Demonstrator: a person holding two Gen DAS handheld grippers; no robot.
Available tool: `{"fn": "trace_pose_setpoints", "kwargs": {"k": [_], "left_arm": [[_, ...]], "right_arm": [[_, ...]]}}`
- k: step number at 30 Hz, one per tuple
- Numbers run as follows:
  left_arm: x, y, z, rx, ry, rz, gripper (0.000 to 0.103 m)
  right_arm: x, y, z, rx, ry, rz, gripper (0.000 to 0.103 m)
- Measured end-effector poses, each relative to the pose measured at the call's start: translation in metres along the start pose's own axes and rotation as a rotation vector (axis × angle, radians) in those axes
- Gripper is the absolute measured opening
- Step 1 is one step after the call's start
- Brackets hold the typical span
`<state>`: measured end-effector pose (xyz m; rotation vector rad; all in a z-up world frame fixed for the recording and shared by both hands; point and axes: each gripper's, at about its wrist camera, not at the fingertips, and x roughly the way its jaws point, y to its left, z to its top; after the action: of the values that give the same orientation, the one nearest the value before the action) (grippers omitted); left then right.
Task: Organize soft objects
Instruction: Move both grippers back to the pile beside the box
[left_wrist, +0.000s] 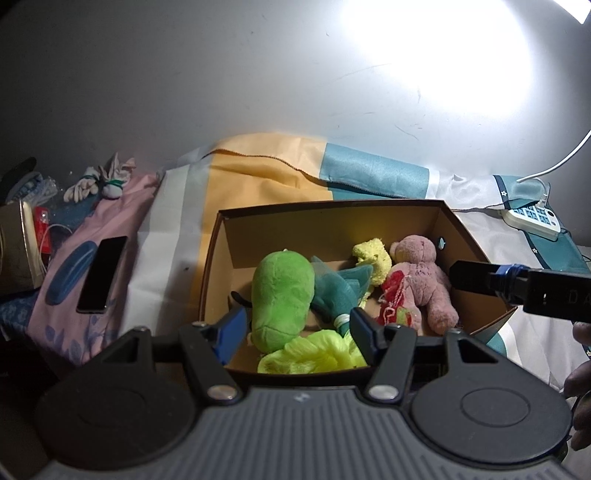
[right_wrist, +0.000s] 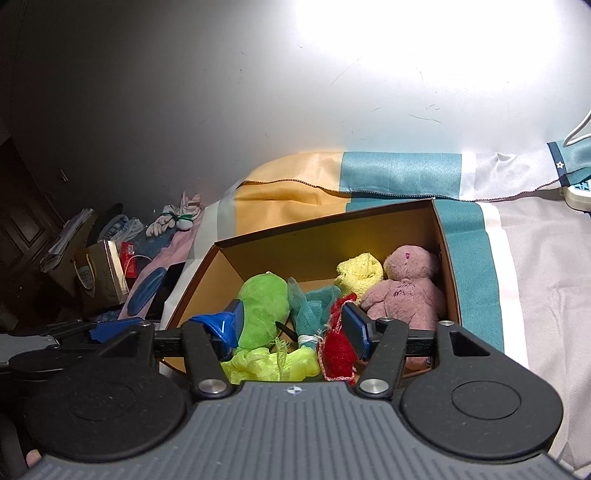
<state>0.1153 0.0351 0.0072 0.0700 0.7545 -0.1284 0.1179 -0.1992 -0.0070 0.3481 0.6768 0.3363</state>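
An open cardboard box lies on a striped bedspread. Inside lie a green plush, a teal mesh puff, a neon yellow mesh puff, a pale yellow towel toy, a red knitted piece and a pink teddy bear. My left gripper is open and empty above the box's near edge. My right gripper is open and empty over the box; it shows at the right of the left wrist view.
A black phone lies on a pink pillow left of the box. A white sock bundle and a gold paper bag are at the far left. A white power strip lies at the right.
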Motion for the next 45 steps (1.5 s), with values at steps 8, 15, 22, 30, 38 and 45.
{"fn": "trace_pose_setpoints", "kwargs": {"k": [8, 15, 22, 30, 38, 45], "left_arm": [[-0.02, 0.001, -0.012, -0.002, -0.01, 0.052, 0.061], [-0.035, -0.001, -0.024, 0.007, -0.002, 0.088, 0.064], [-0.043, 0.001, -0.037, 0.011, 0.011, 0.099, 0.065], [-0.046, 0.004, -0.052, 0.017, 0.039, 0.094, 0.066], [-0.043, 0.013, -0.068, 0.017, 0.074, 0.076, 0.066], [-0.04, 0.03, -0.089, 0.012, 0.111, 0.054, 0.066]], "right_arm": [[-0.029, 0.025, -0.017, -0.093, -0.063, -0.085, 0.048], [-0.045, 0.038, -0.033, -0.085, -0.098, -0.158, 0.048], [-0.054, 0.049, -0.049, -0.108, -0.082, -0.171, 0.047], [-0.06, 0.057, -0.068, -0.092, -0.043, -0.159, 0.044], [-0.06, 0.057, -0.084, -0.048, -0.004, -0.152, 0.043], [-0.06, 0.059, -0.099, -0.024, 0.019, -0.153, 0.043]]}}
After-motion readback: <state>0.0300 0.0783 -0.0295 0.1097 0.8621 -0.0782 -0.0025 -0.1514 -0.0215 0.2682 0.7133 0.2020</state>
